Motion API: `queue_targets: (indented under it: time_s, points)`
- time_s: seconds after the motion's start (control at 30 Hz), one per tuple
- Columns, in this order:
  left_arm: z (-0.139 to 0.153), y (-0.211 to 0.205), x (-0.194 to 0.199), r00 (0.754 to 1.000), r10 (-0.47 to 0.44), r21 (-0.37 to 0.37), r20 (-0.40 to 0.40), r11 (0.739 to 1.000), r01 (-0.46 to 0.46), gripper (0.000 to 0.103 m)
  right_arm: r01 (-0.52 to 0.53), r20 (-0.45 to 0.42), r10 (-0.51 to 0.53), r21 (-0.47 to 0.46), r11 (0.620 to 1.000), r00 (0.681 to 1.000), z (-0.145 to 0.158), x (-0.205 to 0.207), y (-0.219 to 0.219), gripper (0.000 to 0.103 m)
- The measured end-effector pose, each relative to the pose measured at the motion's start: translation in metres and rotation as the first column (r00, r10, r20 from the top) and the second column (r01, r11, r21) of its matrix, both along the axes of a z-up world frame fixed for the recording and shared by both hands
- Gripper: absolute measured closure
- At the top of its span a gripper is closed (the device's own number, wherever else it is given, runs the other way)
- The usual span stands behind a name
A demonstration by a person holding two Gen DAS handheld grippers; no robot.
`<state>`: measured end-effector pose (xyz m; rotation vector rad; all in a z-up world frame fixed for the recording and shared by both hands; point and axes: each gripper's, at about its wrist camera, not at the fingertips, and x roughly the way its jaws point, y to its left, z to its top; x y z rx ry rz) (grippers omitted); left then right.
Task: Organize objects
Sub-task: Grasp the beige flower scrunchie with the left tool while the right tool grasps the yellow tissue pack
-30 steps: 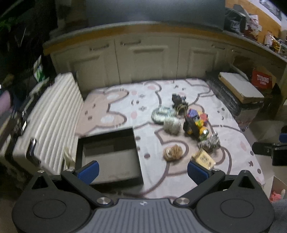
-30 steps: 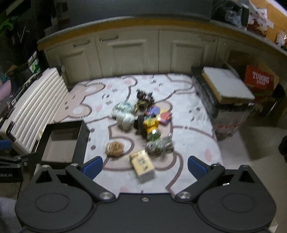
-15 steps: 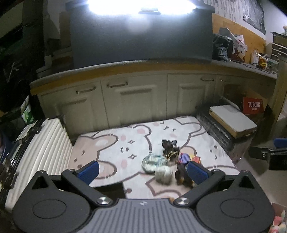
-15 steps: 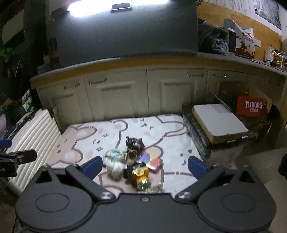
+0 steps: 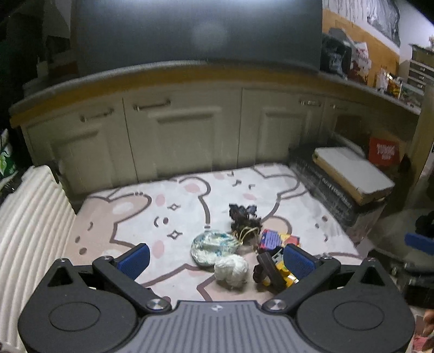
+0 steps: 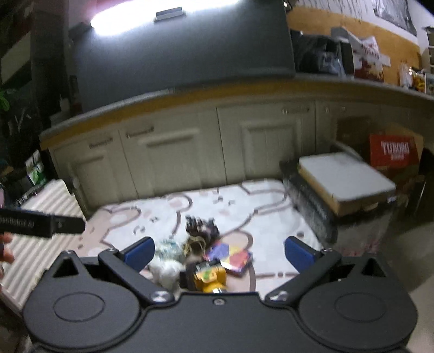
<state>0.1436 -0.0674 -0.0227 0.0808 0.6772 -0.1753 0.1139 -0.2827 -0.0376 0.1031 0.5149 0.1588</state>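
both grippers, left [image 5: 215, 256] and right [image 6: 219, 251], wide open, empty, high above toy pile [image 5: 244, 249] on rug [image 5: 130, 217]. lower slowly, pick one outer item first.

You're shooting dim and motion-blurred, fisheye bending the edges, with an overhead light [image 6: 162, 19] blowing out the right view's top.

A soft, matt cloth mat [image 5: 190, 206] printed with bear outlines is seen on the floor. A fluffy white yarn ball [image 5: 231, 270] and a glossy yellow plastic toy [image 5: 282, 270] are shown upon it. The left gripper [image 5: 215, 258] is made of matt black plastic with blue rubbery pads [image 5: 134, 256]. The cupboard doors [image 5: 184, 138] are finished in smooth cream paint with metal handles [image 5: 152, 106].
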Motion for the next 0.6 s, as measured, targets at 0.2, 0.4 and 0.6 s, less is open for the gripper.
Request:
queue_targets:
  time_s: [0.2, 0.4, 0.6]
  points:
    - [-0.051, -0.013, 0.026, 0.995, -0.005, 0.053, -0.101, 0.999, 0.010, 0.000, -0.035, -0.083, 0.034, -0.009, 0.999, 0.996, -0.069, 0.005, 0.007, 0.000]
    - [-0.101, -0.016, 0.047, 0.966, 0.009, 0.031, -0.258, 1.000, -0.002, 0.000, -0.079, -0.170, 0.075, -0.021, 0.997, 0.983, -0.121, 0.004, 0.020, 0.000]
    - [-0.145, -0.027, 0.057, 0.920, -0.017, 0.023, -0.392, 0.999, 0.029, 0.000, -0.146, -0.223, 0.130, -0.054, 0.988, 0.966, -0.151, -0.002, 0.035, 0.000]
